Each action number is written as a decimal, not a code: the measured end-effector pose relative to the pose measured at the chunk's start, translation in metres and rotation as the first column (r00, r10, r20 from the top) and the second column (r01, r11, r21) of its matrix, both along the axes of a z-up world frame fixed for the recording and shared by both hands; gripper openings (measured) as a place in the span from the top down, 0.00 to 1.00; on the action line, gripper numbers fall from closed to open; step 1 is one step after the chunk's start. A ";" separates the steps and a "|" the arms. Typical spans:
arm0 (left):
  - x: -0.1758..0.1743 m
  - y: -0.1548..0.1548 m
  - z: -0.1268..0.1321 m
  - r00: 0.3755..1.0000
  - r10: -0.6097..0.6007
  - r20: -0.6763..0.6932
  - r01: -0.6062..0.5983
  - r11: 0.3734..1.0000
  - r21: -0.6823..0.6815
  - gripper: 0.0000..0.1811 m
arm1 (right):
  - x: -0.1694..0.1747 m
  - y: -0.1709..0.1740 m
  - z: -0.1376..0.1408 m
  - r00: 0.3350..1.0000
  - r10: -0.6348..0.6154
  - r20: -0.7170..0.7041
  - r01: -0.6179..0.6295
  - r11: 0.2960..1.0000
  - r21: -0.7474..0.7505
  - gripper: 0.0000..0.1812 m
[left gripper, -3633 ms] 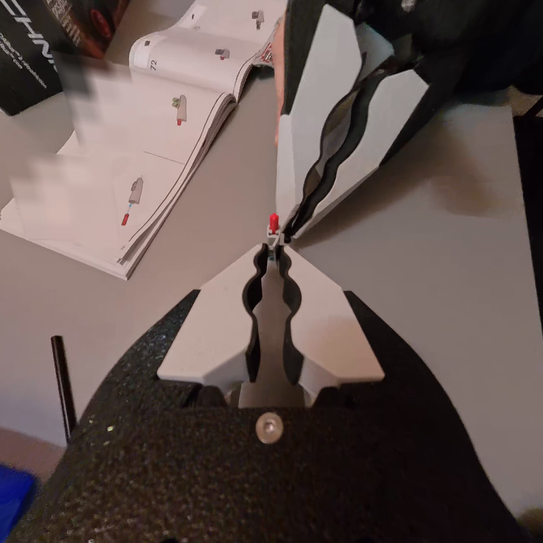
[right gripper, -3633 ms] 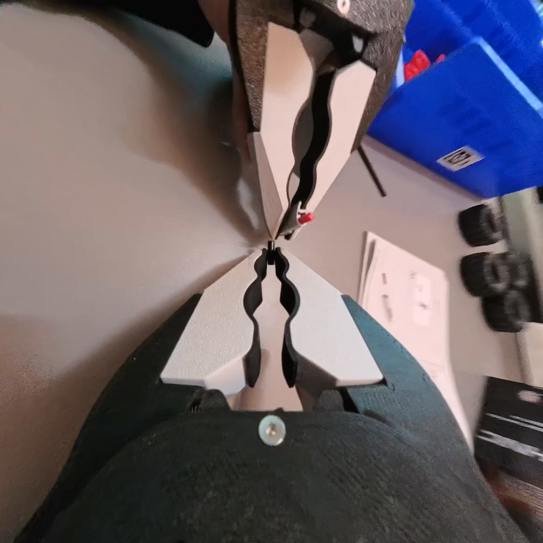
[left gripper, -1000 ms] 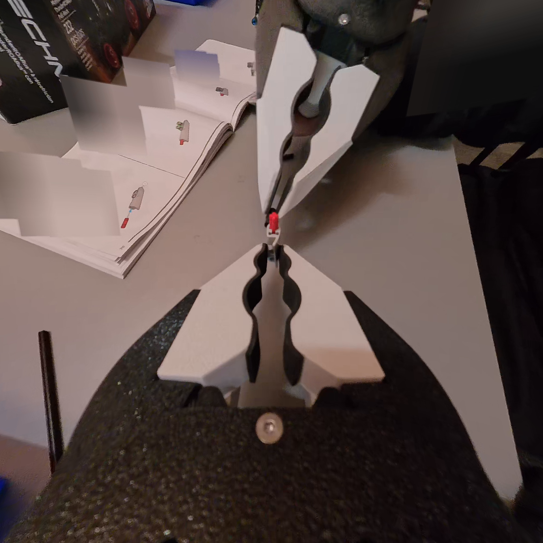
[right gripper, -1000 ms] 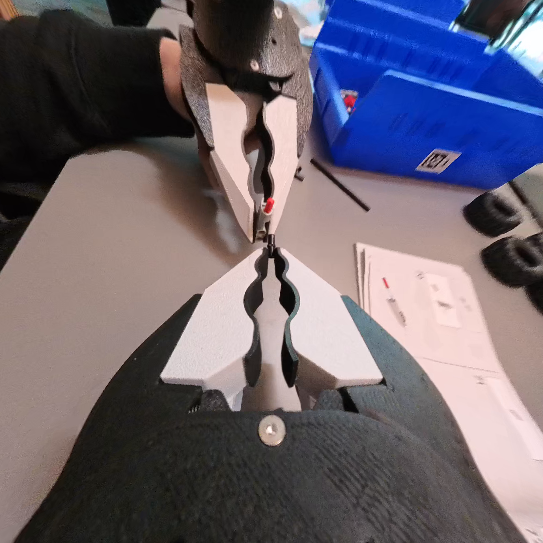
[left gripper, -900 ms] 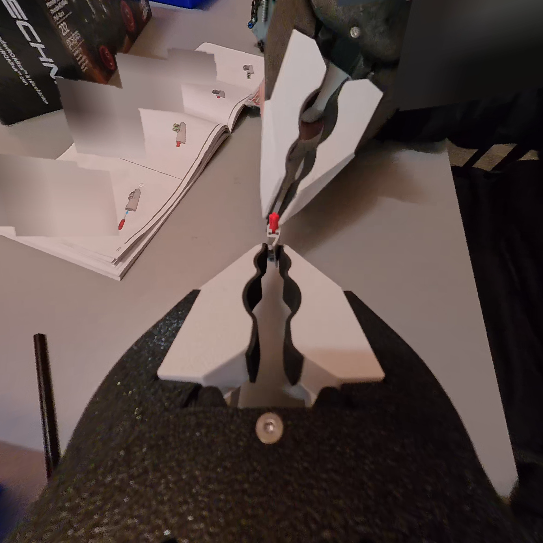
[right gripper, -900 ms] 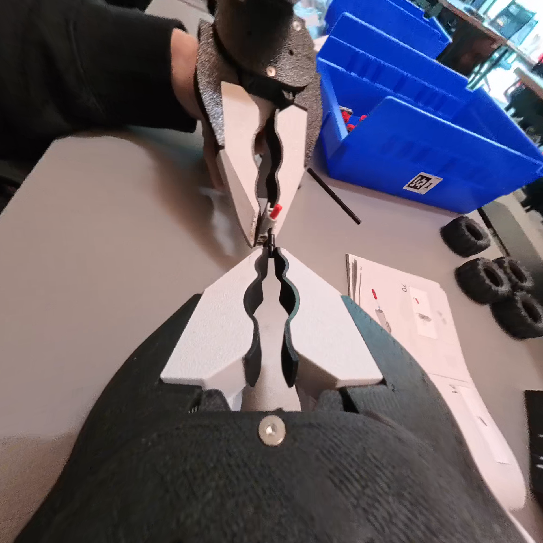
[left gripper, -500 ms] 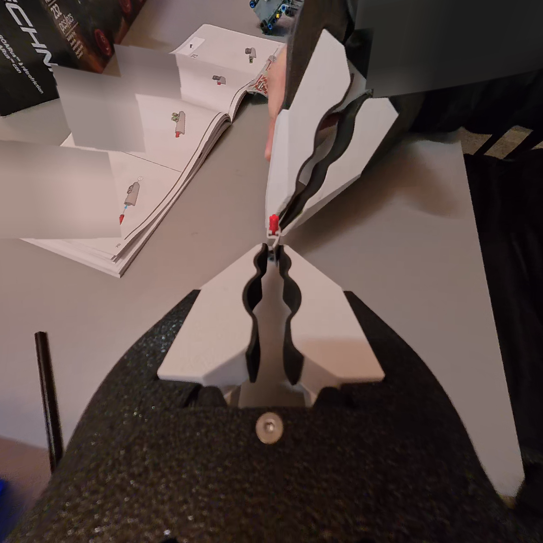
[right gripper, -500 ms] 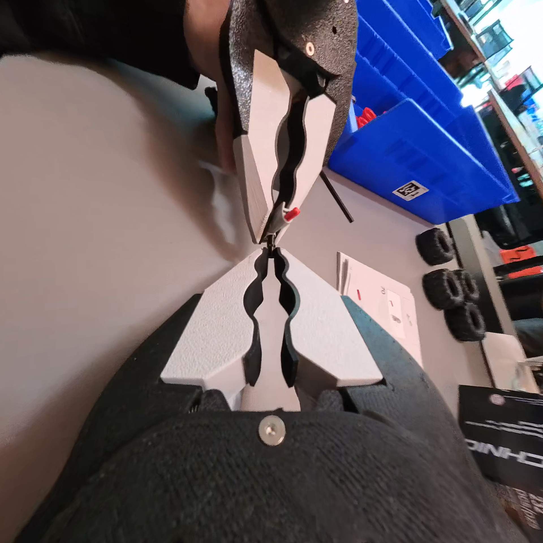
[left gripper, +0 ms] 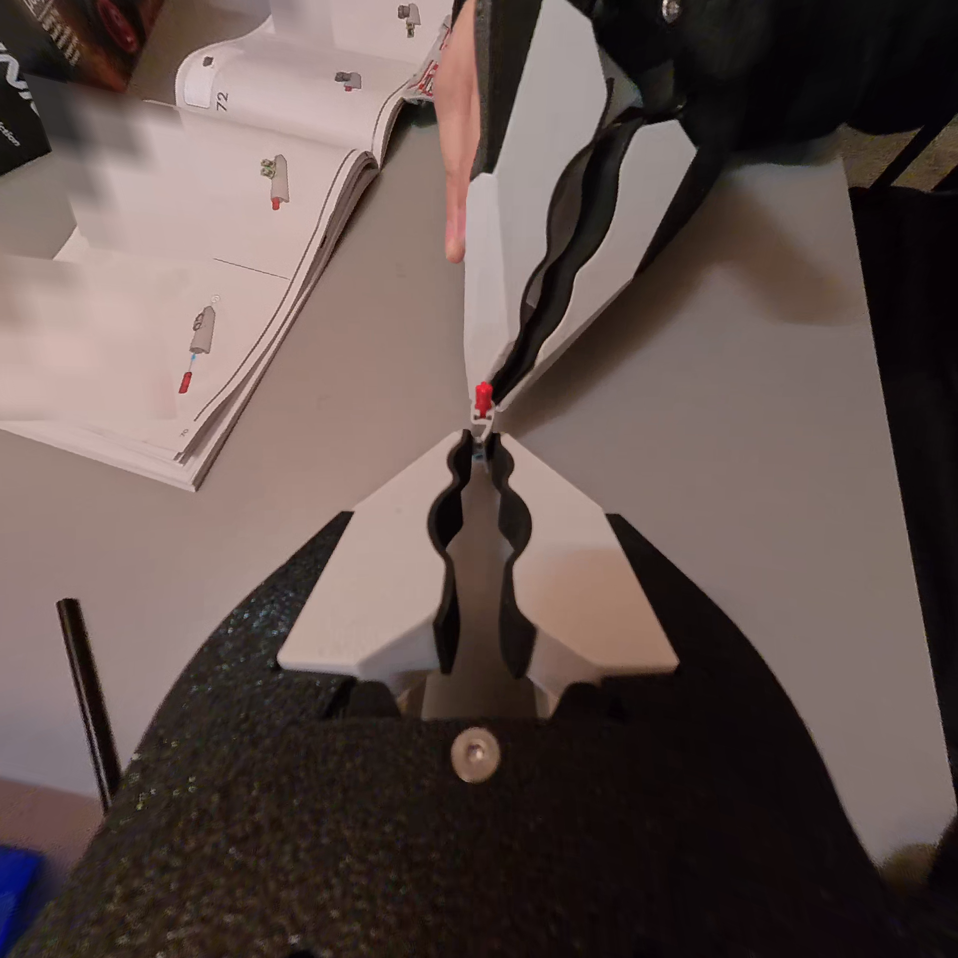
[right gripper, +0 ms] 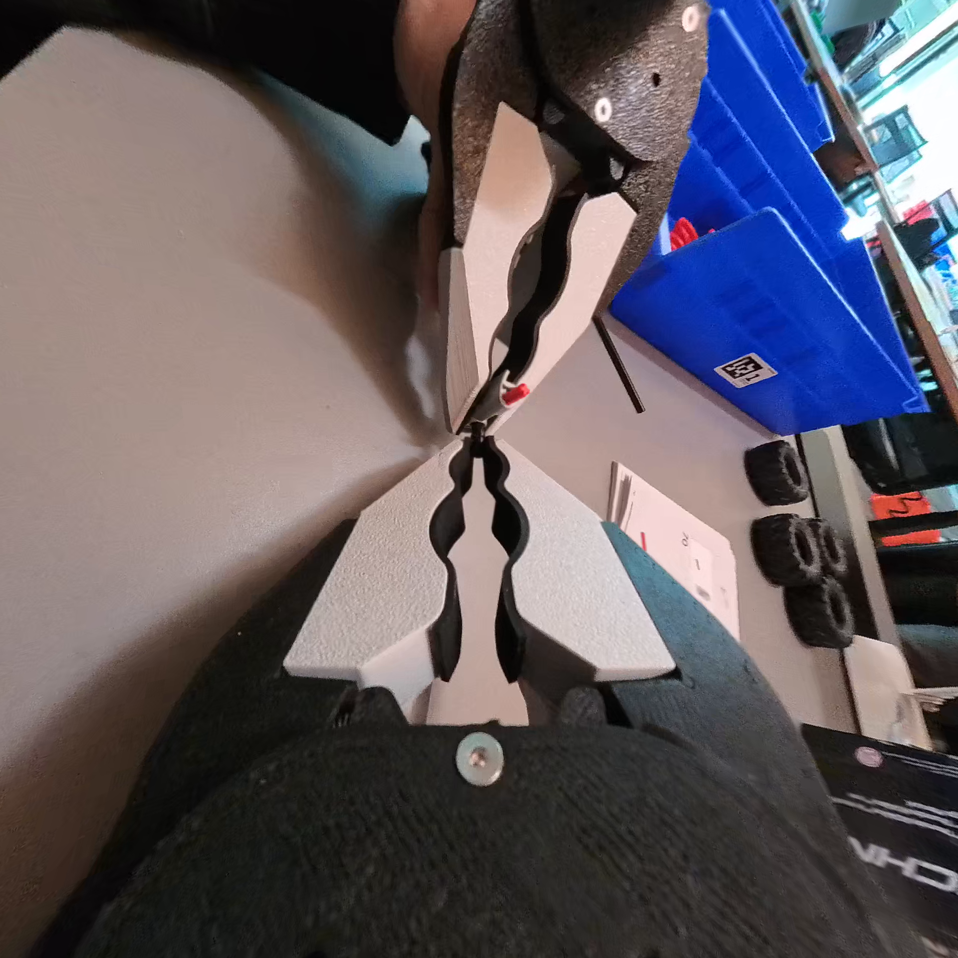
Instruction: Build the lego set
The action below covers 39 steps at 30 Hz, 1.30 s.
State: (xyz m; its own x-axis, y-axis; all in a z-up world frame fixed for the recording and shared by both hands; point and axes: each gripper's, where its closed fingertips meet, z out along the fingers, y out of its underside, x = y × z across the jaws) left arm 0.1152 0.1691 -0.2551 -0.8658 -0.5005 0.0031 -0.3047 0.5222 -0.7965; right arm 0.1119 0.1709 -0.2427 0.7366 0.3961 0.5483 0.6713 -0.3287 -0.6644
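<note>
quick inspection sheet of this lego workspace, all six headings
Surface: grey table, matte, bare around the grippers.
Job's things: small grey piece with a red pin in the left gripper's tips; small black pin in the right gripper's tips, close to the grey piece; whether they touch is unclear.
Clutter: open instruction booklet, black axle rod, black tyres, dark box.
Grippers: left gripper shut on the grey piece; right gripper shut on the black pin.
Cables: nothing seen.
Surroundings: blue bins holding red parts; shelving beyond, blurred.
</note>
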 end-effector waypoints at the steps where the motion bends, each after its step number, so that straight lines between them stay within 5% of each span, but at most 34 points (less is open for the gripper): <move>1: 0.000 0.000 0.002 1.000 -0.002 0.009 0.002 1.000 -0.010 0.98 | 0.000 0.000 0.003 0.999 -0.004 -0.044 0.005 1.000 0.009 0.98; 15: -0.002 -0.002 0.025 0.994 -0.029 0.103 0.041 0.991 -0.124 0.98 | -0.002 0.000 0.018 0.973 0.025 -0.230 -0.015 0.999 0.045 0.98; 26: 0.002 0.000 0.009 0.997 -0.012 0.074 0.013 1.000 -0.016 0.98 | 0.002 0.000 0.003 0.998 -0.014 0.060 0.015 1.000 -0.012 0.98; 34: 0.004 0.001 -0.007 1.000 0.018 0.017 -0.019 0.997 0.078 0.98 | 0.003 0.000 -0.006 0.949 -0.001 0.316 0.026 0.997 -0.074 0.98; 39: 0.005 0.001 -0.006 0.999 0.014 0.033 -0.016 0.997 0.075 0.98 | 0.003 0.001 -0.006 0.993 -0.009 0.115 0.016 0.998 -0.061 0.98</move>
